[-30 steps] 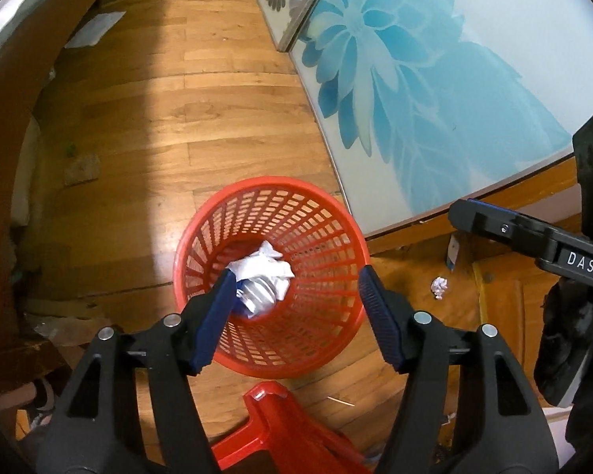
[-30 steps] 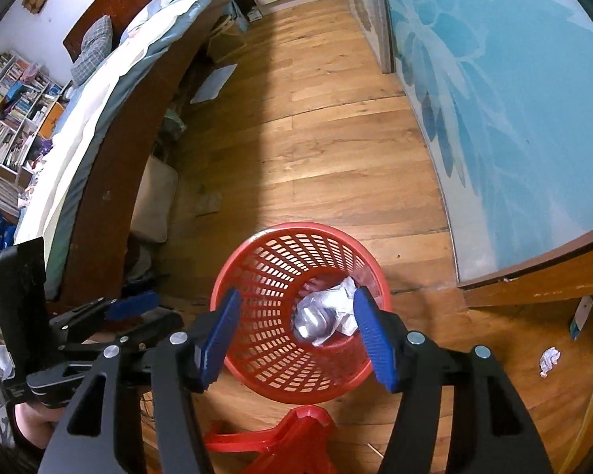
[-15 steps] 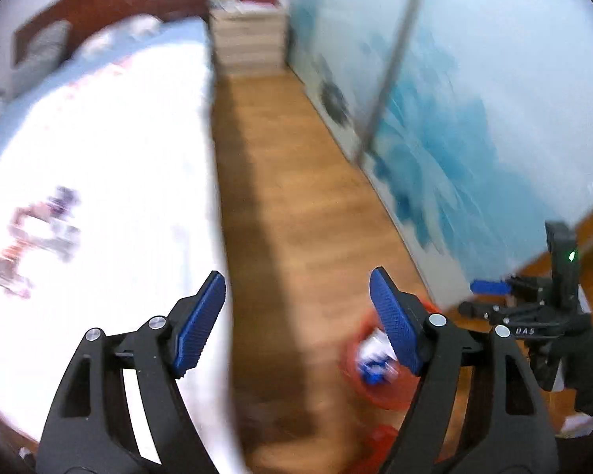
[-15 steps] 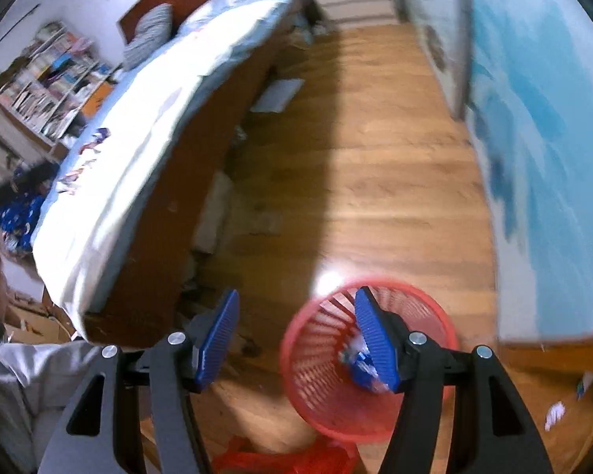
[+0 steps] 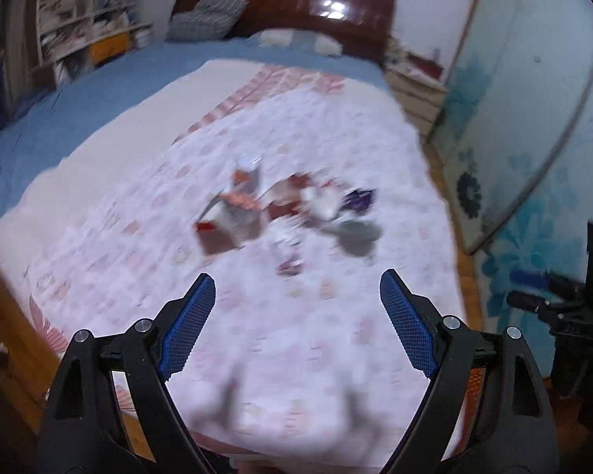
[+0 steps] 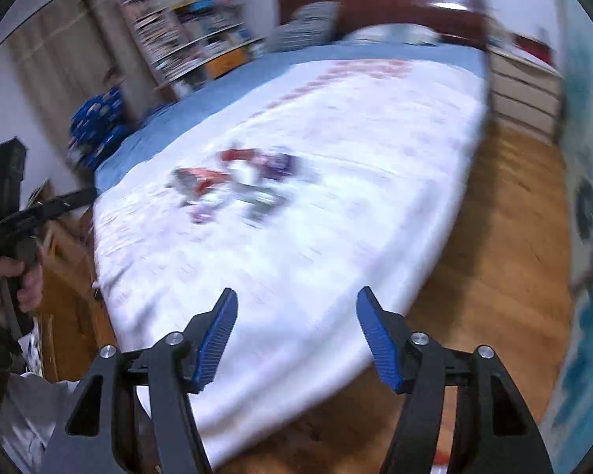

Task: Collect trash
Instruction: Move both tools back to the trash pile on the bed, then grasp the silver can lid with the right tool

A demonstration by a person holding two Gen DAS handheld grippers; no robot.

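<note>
The left tongs (image 5: 294, 308) are opening, their blue pads standing far apart with nothing between them but the view of the bedcover below. The right tongs (image 6: 296, 326) are opening too, a little less wide, and they are likewise carrying nothing. Both are pointing down and forward over the foot of the bed (image 5: 110, 91), well short of anything to pick up.

Farther out, a cluster of trash (image 5: 288, 207) is lying near the middle of the white patterned bedcover (image 5: 336, 335): red-and-white wrappers, something purple, a pale crumpled piece and a grey scrap, all too blurred to name singly. In the right wrist view the same pile (image 6: 237, 185) is sitting beyond the tongs, toward the left.

No bin is showing in either view, so what has been collected cannot be counted. Judging by the pile, much of the job is remaining: several pieces are waiting on the bed, and each will probably need its own reach, grip and carry.
</note>
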